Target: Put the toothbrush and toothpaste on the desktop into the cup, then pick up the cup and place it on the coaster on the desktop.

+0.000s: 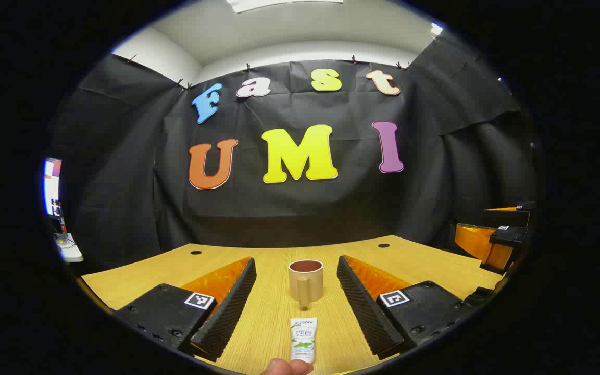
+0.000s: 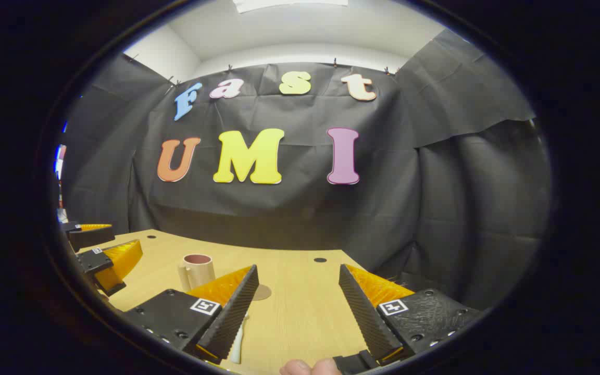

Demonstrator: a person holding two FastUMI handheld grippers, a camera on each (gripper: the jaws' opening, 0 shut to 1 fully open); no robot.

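Note:
A beige cup [image 1: 305,284] with a dark inside stands upright on the wooden table, handle toward me, just past the tips of my open left gripper [image 1: 296,263]. A white toothpaste tube [image 1: 303,339] lies flat between that gripper's fingers, close to the camera and touching neither. My right gripper [image 2: 298,268] is open over bare table. Its left finger partly hides a white toothbrush [image 2: 237,338] and a round brown coaster [image 2: 262,292]. The right gripper view has the cup [image 2: 197,271] to the left of the coaster. The other gripper [image 1: 492,239] [image 2: 102,255] appears at each view's edge.
The wooden table [image 2: 300,307] ends at the black cloth wall, with small dark cable holes [image 1: 383,245] [image 2: 320,259] near its far edge. A lit screen [image 1: 51,187] stands beyond the table's left side. A fingertip of the holding hand [image 1: 279,367] [image 2: 310,367] shows at the bottom.

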